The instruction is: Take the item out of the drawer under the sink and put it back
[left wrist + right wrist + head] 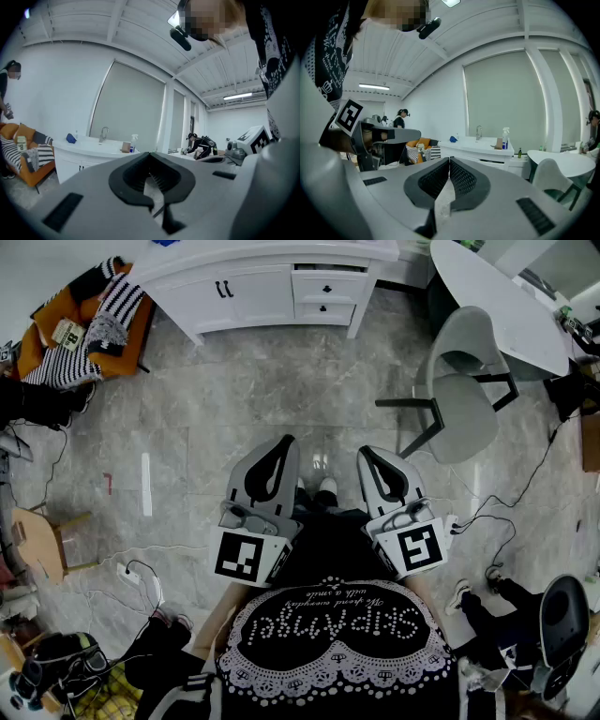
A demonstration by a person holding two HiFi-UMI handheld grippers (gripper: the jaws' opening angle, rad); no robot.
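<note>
Start of the job: both grippers idle, cabinet across the floor.
At lower centre of the head view the left gripper [284,442] and right gripper [367,453] sit close to the person's body, each with jaws closed tip to tip and nothing between them. Beyond lies bare floor [234,427], with a chair [464,381] at right. At the top edge stands the white cabinet [253,287], its two drawers [323,294] pushed in (the tap [478,131] shows above it in the right gripper view). The item is presumably inside a drawer and out of sight, so its heading and long axis cannot be told. I judge this the approach step; next comes walking up, opening one gripper's jaws and pulling a drawer knob.
</note>
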